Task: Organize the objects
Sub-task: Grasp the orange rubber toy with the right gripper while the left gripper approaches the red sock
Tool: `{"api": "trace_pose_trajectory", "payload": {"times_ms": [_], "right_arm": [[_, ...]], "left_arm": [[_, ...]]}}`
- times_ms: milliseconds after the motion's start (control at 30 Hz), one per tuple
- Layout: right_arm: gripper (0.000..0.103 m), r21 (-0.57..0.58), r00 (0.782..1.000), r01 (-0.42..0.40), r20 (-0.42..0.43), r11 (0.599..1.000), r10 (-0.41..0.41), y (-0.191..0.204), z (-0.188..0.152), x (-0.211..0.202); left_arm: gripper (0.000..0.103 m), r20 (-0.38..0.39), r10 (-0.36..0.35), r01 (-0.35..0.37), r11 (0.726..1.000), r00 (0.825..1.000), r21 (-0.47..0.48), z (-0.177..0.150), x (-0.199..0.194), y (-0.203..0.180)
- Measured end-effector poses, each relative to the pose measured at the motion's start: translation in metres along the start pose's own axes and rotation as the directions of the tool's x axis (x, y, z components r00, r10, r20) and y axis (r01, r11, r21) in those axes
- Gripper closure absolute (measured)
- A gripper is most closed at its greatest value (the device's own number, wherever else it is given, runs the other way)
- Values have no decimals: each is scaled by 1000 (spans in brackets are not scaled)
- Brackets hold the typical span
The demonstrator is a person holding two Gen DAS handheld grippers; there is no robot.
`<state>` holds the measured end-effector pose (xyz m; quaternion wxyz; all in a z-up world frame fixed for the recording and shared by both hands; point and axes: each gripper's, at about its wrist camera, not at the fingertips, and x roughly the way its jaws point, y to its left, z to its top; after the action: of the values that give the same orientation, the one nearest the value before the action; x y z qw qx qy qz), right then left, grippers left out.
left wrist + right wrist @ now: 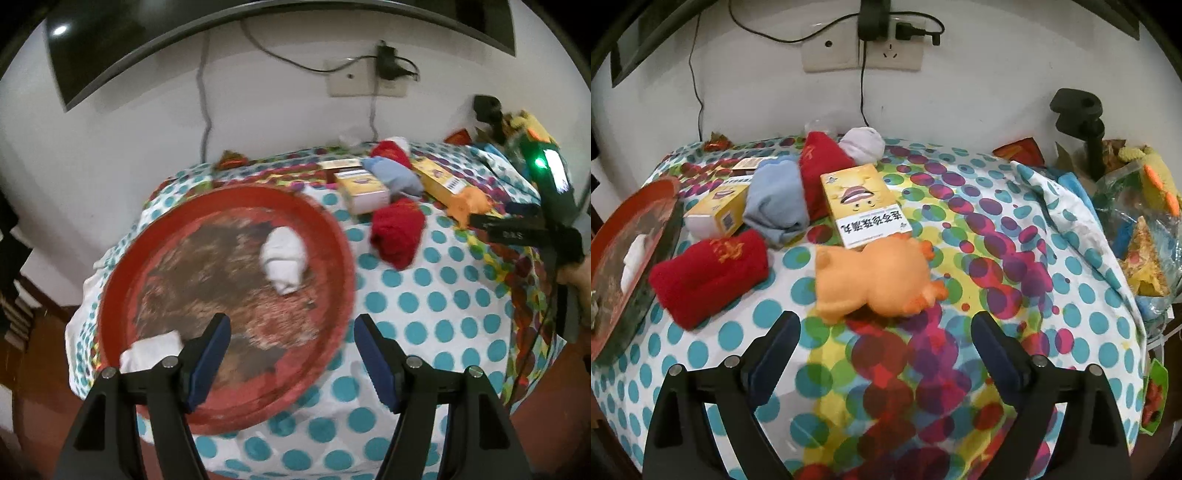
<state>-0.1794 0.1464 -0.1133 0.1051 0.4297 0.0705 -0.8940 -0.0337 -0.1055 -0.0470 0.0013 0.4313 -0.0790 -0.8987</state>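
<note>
Box (865,206) lengthwise toward wall, orange toy (875,278) crosswise below.

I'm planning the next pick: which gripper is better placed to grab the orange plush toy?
Right. The right gripper is open with the orange plush toy just ahead of its fingertips. The left gripper hangs open over the red tray's rim, farther away.

Soft cotton tablecloth (1015,295), matt, printed with dots. On it, a glossy red tray (332,236), its painted centre scuffed. The rolled red sock (709,275) looks fuzzy knit (gold stitching on top). The yellow box (864,206) is smooth card, slightly shiny. The orange toy (875,280) looks rubbery, matt.
</note>
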Motion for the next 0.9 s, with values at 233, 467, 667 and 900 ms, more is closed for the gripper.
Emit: {"api": "trace_pose_trajectory", "payload": {"times_ms": [233, 467, 667, 900], "right_arm": [[10, -24, 1000, -5, 2, 1000, 5, -1, 11, 18], [10, -17, 999, -35, 6, 999, 35, -7, 17, 30], [27, -15, 995, -96, 16, 995, 96, -7, 16, 30], [29, -6, 994, -98, 38, 995, 98, -20, 5, 23]], "left_arm": [[32, -33, -54, 56, 998, 998, 35, 16, 16, -30], [32, -18, -71, 73, 992, 997, 103, 40, 38, -60], [32, -28, -85, 88, 984, 996, 154, 61, 61, -85], [32, -59, -101, 110, 980, 993, 167, 77, 89, -99]]}}
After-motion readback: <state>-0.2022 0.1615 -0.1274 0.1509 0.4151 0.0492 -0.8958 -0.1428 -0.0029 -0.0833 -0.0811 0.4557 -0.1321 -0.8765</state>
